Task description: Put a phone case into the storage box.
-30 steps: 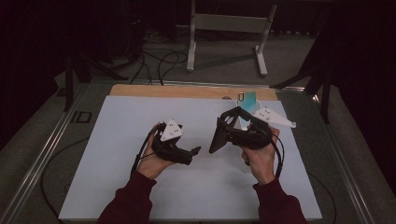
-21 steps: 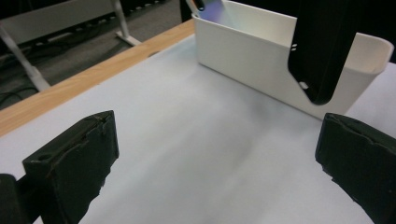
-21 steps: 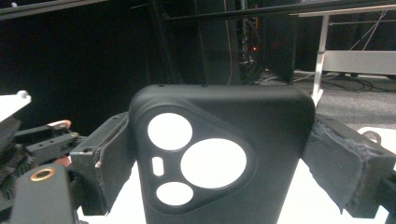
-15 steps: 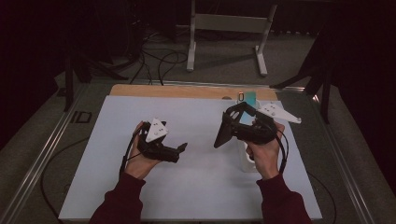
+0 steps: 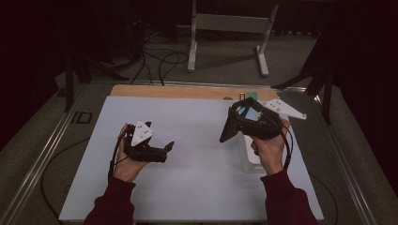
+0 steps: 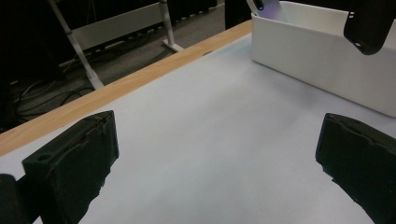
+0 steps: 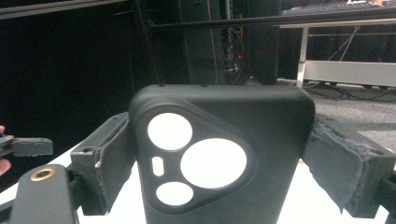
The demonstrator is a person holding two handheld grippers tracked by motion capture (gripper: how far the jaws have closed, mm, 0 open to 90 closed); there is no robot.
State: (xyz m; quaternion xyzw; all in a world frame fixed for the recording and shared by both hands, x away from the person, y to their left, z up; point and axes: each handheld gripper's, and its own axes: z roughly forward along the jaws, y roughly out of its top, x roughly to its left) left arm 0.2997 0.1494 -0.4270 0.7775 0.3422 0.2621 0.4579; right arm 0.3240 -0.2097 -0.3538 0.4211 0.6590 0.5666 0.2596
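Observation:
A black phone case (image 7: 219, 158) with round camera cutouts stands clamped between the jaws of my right gripper (image 7: 219, 154). From above, that right gripper (image 5: 230, 125) is raised over the right part of the white mat, and the case (image 5: 227, 127) points left and down. My left gripper (image 5: 166, 149) is held low over the mat's left half, its jaws wide apart. Nothing but bare mat lies between the jaws of the left gripper (image 6: 215, 163). The case (image 6: 369, 23) also hangs at the top right of that view.
A white bin (image 5: 248, 157) sits on the mat under the right hand; its wall (image 6: 322, 51) is ahead and to the right of the left gripper. A wooden strip (image 5: 187, 91) borders the mat's far edge, with a teal object (image 5: 251, 97) on it. Metal stand legs and cables lie beyond.
The left gripper has drifted left, away from the right one. The right gripper, still holding the case, has shifted slightly right and farther out.

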